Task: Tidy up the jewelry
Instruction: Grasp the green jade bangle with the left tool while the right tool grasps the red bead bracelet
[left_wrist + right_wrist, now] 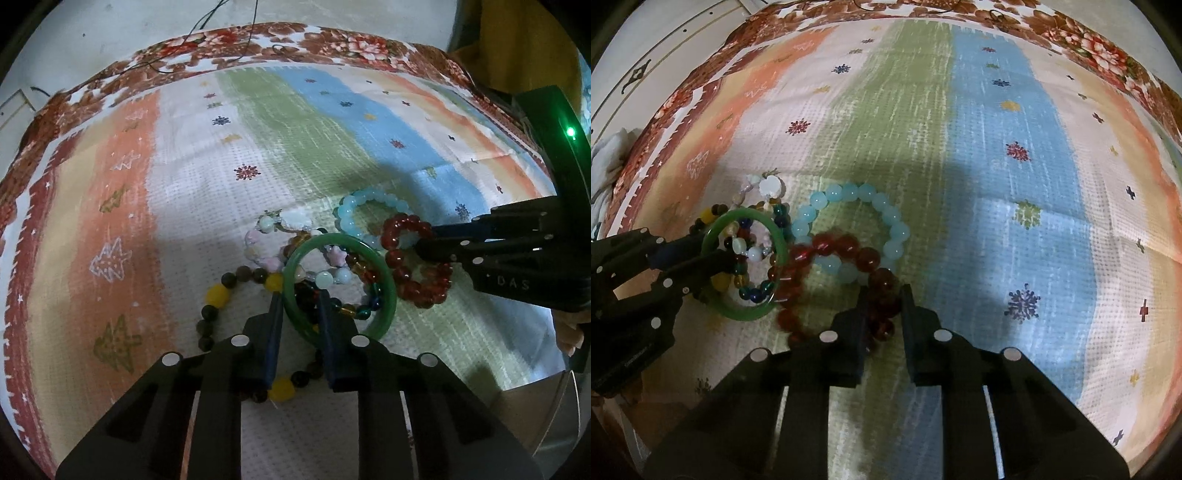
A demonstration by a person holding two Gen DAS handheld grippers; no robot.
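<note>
A pile of bracelets lies on a striped cloth (184,166). My left gripper (298,295) is shut on the green jade bangle (384,280), one finger inside the ring and one outside; the bangle also shows in the right wrist view (746,312). My right gripper (882,291) is shut on the red bead bracelet (849,247), which also shows in the left wrist view (395,254). A light blue bead bracelet (849,195) lies partly under the red one. A brown and yellow bead bracelet (218,299), a pastel charm bracelet (258,243) and a multicoloured glass bead bracelet (362,312) lie under the bangle.
The cloth has a brown floral border (258,40) at the far edge, with thin black cords (207,22) lying across it. The right gripper body (517,258) sits right of the pile. A pale panel (646,74) stands beyond the cloth at far left.
</note>
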